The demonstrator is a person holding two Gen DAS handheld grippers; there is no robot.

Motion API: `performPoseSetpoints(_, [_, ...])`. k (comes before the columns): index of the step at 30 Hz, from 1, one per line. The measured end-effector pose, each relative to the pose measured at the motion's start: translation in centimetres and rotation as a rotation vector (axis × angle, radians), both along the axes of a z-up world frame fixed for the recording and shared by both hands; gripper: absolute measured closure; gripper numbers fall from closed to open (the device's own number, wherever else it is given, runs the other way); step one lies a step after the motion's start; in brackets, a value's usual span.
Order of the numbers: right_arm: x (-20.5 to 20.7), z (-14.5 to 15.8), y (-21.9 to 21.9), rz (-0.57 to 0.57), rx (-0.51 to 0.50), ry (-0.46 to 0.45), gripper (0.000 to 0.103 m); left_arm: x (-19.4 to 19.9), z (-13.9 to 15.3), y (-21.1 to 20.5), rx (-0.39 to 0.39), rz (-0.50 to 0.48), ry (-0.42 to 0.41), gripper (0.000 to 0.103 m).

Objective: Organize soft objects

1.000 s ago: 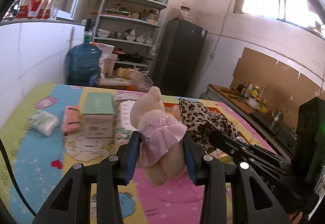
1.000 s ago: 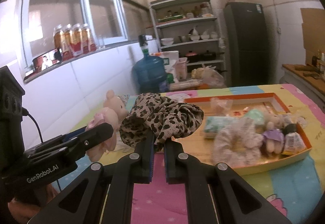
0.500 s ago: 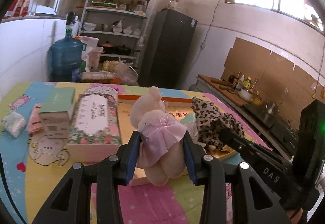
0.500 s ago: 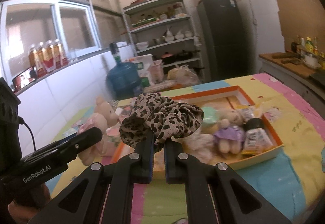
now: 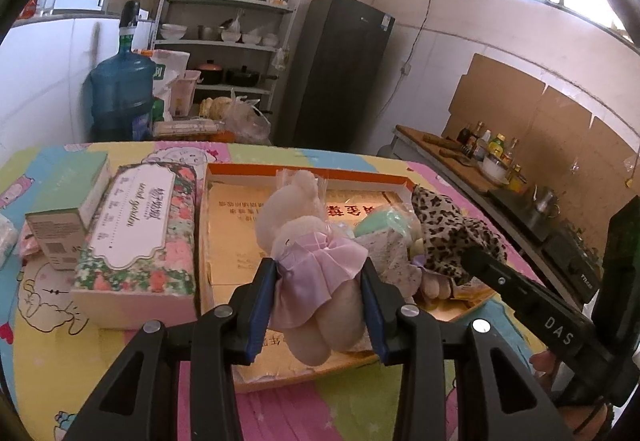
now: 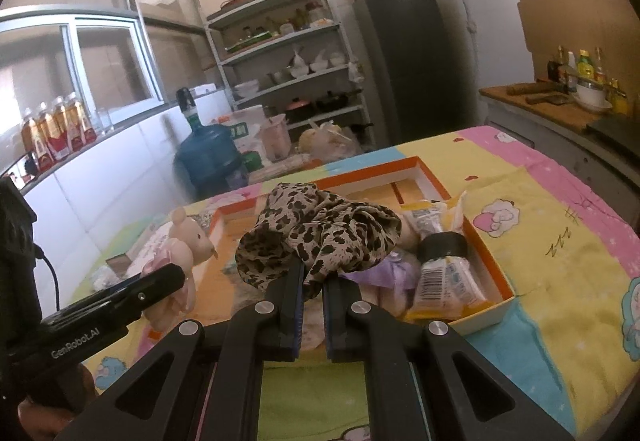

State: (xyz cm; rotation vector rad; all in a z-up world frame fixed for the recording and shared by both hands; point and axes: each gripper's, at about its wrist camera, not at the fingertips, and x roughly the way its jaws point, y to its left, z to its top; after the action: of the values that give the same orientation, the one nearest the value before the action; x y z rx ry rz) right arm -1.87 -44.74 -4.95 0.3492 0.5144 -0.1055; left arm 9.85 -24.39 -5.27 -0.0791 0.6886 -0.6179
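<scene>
From the left wrist view, your left tongs [image 5: 318,305] are spread partway and pinching the plush bear [image 5: 308,241] at its waist, right over the pink skirt. The bear looks light and squashy — the pads sink into the stuffing, so the grip is probably secure as long as you keep squeezing the body and not the loose skirt fabric, which could slide. Its head sticks up beyond the tips and its legs dangle below them. Just beyond and beneath the tongs lies the orange-rimmed tray [image 5: 256,171] on the table [image 5: 40,321], with a few soft items already piled to the right of the tips. To the left of the tongs sits a floral box [image 5: 140,237]. On the right, the leopard-print cloth [image 5: 448,237] hangs off your other tool.

From the right wrist view, your right tongs [image 6: 311,281] are pressed nearly together, nipping a fold of that leopard-print cloth. It is thin, limp and nearly weightless — it bunches above the tips and should drop in a heap wherever you let go. A small fold is all you need. The tray spreads directly ahead and to the right of the tips, holding packets and a purple plush; the bear shows to the left.
</scene>
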Motion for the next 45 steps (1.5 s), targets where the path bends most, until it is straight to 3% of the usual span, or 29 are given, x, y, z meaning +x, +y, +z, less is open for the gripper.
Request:
performPoseSetpoints(27, [3.8, -3.1, -2.8, 0.012, 0.063, 0.079, 0.094, 2.7, -3.0, -2.7, 0.035, 0.006, 0.074, 0.059])
performPoseSetpoints(33, [4.2, -3.5, -3.0, 0.018, 0.076, 0.102, 0.09, 3.0, -3.1, -2.9, 0.047, 0.002, 0.075, 0.054])
performPoseSetpoints(38, [4.2, -3.7, -3.1, 0.014, 0.084, 0.108, 0.081, 3.0, -3.1, -3.0, 0.05, 0.0, 0.081, 0.049])
performPoseSetpoints(45, [4.1, -3.6, -3.0, 0.011, 0.069, 0.11, 0.076, 2.5, -2.9, -2.3, 0.007, -0.003, 0.088, 0.042])
